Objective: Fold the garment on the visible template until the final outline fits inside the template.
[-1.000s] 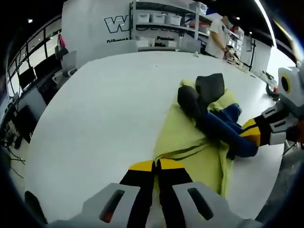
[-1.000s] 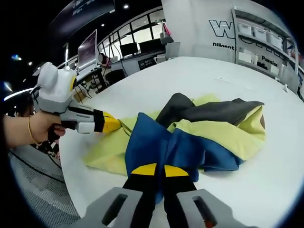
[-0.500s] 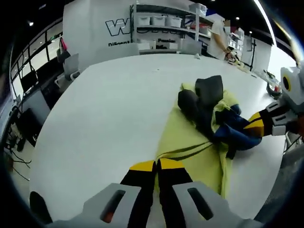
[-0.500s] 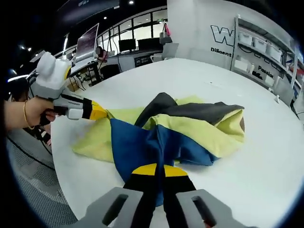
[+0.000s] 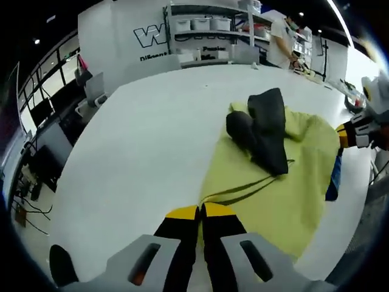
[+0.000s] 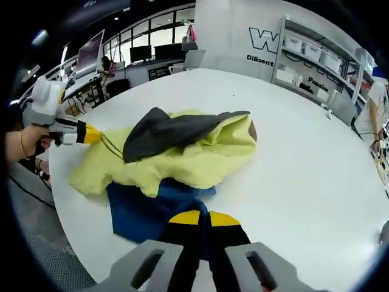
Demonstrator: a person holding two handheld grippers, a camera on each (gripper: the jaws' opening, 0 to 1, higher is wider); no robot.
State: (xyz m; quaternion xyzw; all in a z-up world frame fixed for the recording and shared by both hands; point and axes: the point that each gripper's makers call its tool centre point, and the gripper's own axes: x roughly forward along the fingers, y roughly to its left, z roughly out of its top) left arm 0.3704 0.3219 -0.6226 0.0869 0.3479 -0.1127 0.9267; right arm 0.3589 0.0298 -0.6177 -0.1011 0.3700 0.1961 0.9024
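The garment point(image 5: 273, 182) lies on a wide white counter point(image 5: 140, 140), near the counter edge closest to the person. It shows a pale yellow face, a dark grey part point(image 5: 264, 131) bunched on top, and a blue part point(image 6: 143, 210) spread flat under the yellow on the right claw's side. Behind the counter stand a shelving rack with white bins point(image 5: 209, 30), a white wall with a large letter W point(image 5: 149, 33), and a person in a white top point(image 5: 282, 39) at a far bench. In the right gripper view, desks with monitors point(image 6: 91, 58) sit off the counter's far side.

Most of the counter beyond the garment is bare, so there is open room toward the rack. The near edge is close: the blue hem reaches almost to it, where a grey meshed floor point(image 6: 48, 243) shows below.

The left claw point(image 5: 199, 213) is clenched on the yellow cloth at a corner with a dark drawstring point(image 5: 243, 193); in the right gripper view it appears at the left with a hand point(image 6: 21, 143) gripping it. The right claw point(image 6: 199, 220) is clenched on the blue cloth at its near edge.

Compared with a second ago, the yellow cloth is spread wider and flatter, and the blue part, which then lay bunched over the yellow beside the grey, now sits underneath, showing as a thin strip in the left gripper view. The two claws are farther apart than before.
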